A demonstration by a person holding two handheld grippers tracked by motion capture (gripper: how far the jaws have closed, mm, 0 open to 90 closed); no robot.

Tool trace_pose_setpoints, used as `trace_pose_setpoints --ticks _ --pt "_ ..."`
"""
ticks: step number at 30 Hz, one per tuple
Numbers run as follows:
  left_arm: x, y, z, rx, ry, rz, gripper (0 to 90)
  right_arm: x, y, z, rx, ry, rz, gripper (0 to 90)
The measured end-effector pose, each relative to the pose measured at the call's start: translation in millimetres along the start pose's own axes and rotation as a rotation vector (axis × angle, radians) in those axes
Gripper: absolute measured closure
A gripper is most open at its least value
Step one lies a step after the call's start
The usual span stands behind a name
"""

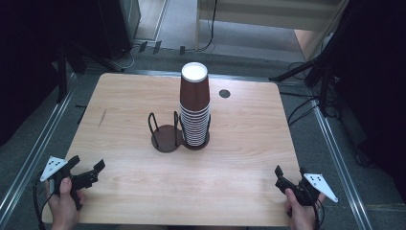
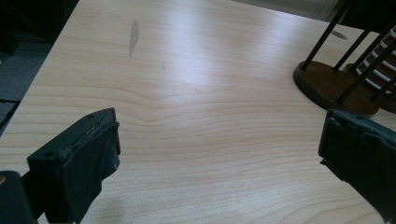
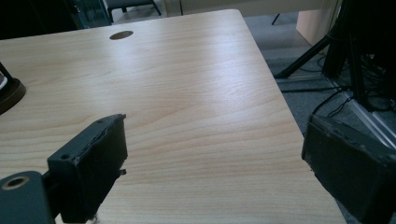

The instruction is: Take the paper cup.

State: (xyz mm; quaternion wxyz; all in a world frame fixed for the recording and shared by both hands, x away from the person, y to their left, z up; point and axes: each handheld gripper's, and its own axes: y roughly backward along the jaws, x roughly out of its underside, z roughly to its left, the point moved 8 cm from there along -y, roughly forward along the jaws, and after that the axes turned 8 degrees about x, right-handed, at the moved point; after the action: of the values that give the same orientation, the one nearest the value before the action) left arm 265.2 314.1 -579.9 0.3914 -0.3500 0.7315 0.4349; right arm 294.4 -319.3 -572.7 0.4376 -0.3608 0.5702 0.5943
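A tall stack of brown paper cups (image 1: 195,108) stands upside down in the right bay of a dark two-bay wire cup holder (image 1: 168,136) at the table's middle. The holder's left bay is bare; its base (image 2: 334,86) and rods show at the upper right of the left gripper view. My left gripper (image 1: 87,169) rests at the near left corner, jaws wide open with only bare wood between them (image 2: 219,154). My right gripper (image 1: 290,173) sits at the near right corner, also open over bare wood (image 3: 215,158).
The wooden table (image 1: 119,96) has a dark cable hole (image 1: 224,93) at the back right and a grey smudge (image 2: 133,36) at the left. Tripod legs and cables (image 3: 345,60) stand on the floor past the right edge. Metal rails run along both sides.
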Motion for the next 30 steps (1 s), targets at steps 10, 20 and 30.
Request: trace_pose_setpoints --ticks 10,20,30 --pt "2.4 -3.9 -4.6 -0.037 -0.055 0.012 0.0 -3.2 2.8 -0.7 0.039 0.008 -0.005 8.9" --pt "4.2 -5.5 -5.1 -0.08 -0.084 0.015 0.0 -18.1 13.4 19.0 -0.019 0.053 -0.017 5.2" --pt "7.0 -8.9 -9.1 -0.11 -0.137 0.042 0.0 -27.4 25.1 53.8 -0.087 0.146 -0.026 12.9"
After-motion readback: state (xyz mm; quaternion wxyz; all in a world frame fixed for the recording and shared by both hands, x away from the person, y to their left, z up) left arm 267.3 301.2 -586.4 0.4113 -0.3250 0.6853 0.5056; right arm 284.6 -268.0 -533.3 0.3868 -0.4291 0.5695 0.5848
